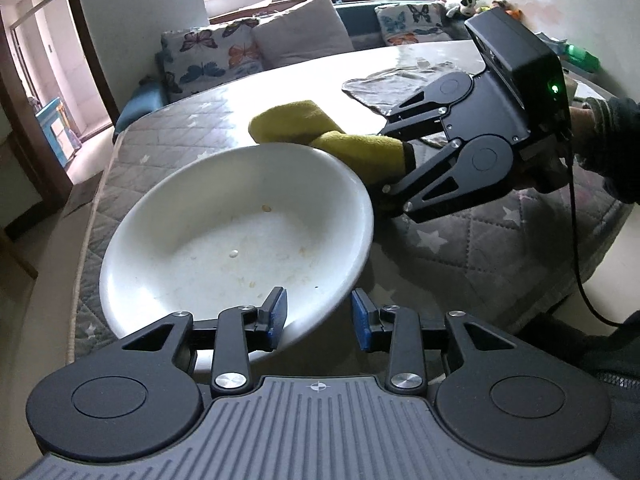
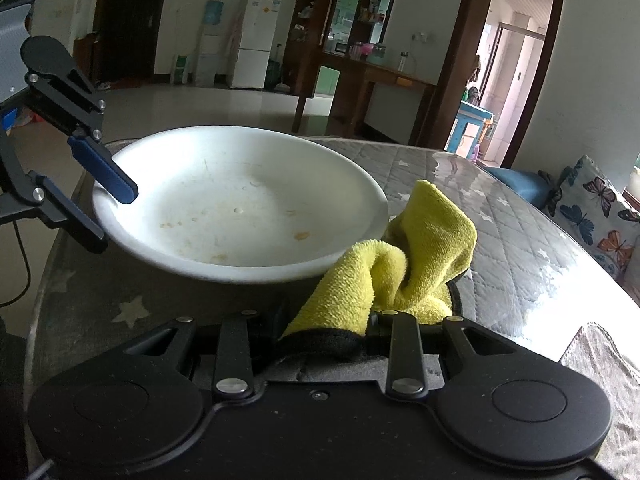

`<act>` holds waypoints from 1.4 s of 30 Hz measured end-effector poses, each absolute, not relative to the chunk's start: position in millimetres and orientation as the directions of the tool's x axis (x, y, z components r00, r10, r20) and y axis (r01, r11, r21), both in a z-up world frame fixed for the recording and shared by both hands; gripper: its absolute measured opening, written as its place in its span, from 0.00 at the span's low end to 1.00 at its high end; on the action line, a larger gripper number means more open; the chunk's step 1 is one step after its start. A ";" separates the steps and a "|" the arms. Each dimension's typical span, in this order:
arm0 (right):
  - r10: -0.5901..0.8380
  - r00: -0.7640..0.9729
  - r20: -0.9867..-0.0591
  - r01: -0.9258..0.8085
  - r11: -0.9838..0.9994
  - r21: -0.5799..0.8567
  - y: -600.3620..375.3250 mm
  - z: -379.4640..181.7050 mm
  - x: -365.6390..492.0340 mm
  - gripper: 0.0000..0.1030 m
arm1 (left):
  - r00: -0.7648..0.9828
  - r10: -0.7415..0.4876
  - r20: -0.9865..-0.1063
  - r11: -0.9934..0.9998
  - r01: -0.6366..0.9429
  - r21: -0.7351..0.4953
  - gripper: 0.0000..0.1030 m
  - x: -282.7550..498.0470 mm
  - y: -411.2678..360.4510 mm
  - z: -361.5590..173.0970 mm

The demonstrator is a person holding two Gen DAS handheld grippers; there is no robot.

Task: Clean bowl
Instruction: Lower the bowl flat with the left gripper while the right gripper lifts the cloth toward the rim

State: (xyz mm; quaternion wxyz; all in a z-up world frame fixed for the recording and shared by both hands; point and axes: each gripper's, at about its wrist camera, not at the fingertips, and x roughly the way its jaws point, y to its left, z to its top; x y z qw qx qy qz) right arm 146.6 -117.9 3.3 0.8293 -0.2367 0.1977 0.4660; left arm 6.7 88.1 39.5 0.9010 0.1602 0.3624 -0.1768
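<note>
Bowl (image 1: 236,236) — white, shallow, wide-rimmed — sits on a round table covered by a grey quilted star-print cloth (image 1: 460,240). Its inner surface carries scattered pale food specks and smears. The left gripper (image 1: 319,322) has its jaws parted around the near rim: one blue pad (image 1: 277,318) lies over the inside of the bowl, the other hangs just outside the edge; whether either pad touches the rim cannot be told. The right gripper (image 2: 366,334) is clamped on a yellow microfibre cloth (image 2: 404,260), whose bunched folds rise just beside the bowl's rim, touching or nearly touching it on the side away from the left gripper. In the left wrist view a hand (image 1: 580,120) in a dark sleeve grips the right tool's handle. A grey rag (image 1: 396,84) lies flat farther back on the table — well apart from the bowl. Butterfly-print cushions (image 1: 212,56) line a bench behind.
</note>
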 end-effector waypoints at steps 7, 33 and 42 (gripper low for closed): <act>0.670 0.503 -0.547 -0.856 0.474 -0.206 -116.1 2.9 145.4 0.35 | 0.707 -0.187 -0.682 0.917 0.374 0.136 0.45 3.8 106.3 48.1; 0.605 0.652 -0.458 -0.716 0.689 -0.109 -130.1 11.7 145.8 0.35 | 0.729 0.080 -0.680 0.997 -0.055 0.059 0.47 55.0 185.0 44.8; 0.590 0.664 -0.460 -0.678 0.735 -0.036 -135.9 8.1 154.5 0.24 | 0.730 0.098 -0.676 0.995 -0.064 0.076 0.36 51.8 188.1 42.6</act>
